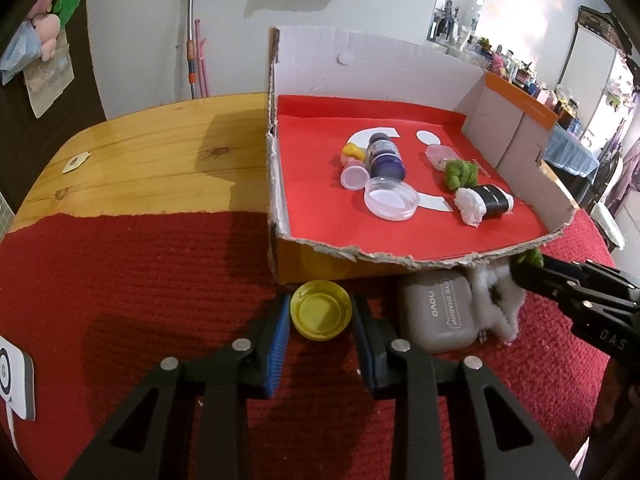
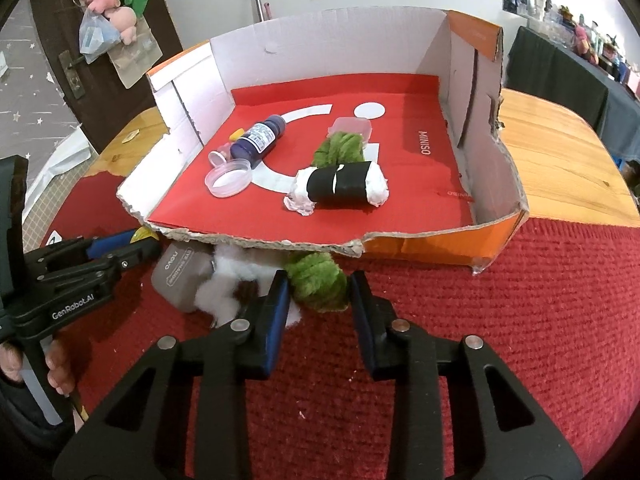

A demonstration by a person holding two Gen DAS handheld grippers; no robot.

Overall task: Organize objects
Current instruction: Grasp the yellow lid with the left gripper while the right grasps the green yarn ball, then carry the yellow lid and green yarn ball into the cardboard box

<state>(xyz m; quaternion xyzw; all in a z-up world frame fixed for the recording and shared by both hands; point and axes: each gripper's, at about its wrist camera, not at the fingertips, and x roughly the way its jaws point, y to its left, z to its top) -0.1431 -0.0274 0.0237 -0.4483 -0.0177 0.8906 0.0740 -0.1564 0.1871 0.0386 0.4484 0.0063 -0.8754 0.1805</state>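
The big cardboard box sat just ahead of both claws, w/ its torn front edge facing them. Inside lay a black-and-white roll, a dark bottle, a clear lid & a green fuzzy bit. The red mat was under both claws.

The left claw had its pads together on a small yellow cup, one pad on each side. The cup sat right between the fingers, open side up, close to the box front. It's round, so no long way to it.

The right claw was clamped on a green fuzzy clump, right between its pads, just under the torn box edge. It looked wider side to side than front to back, lying across the claw. To the left of that claw sat a gray case & white fluff, touching each other.

What could go wrong, I think:
- The box front is right ahead. Going straight in could bump the torn edge & push the box.
- The cup is smooth & round, so it could pop out if the squeeze is off-center.
- The green clump is soft. White fluff may be stuck to it & get dragged too.
- The two claws are near each other & could knock together.
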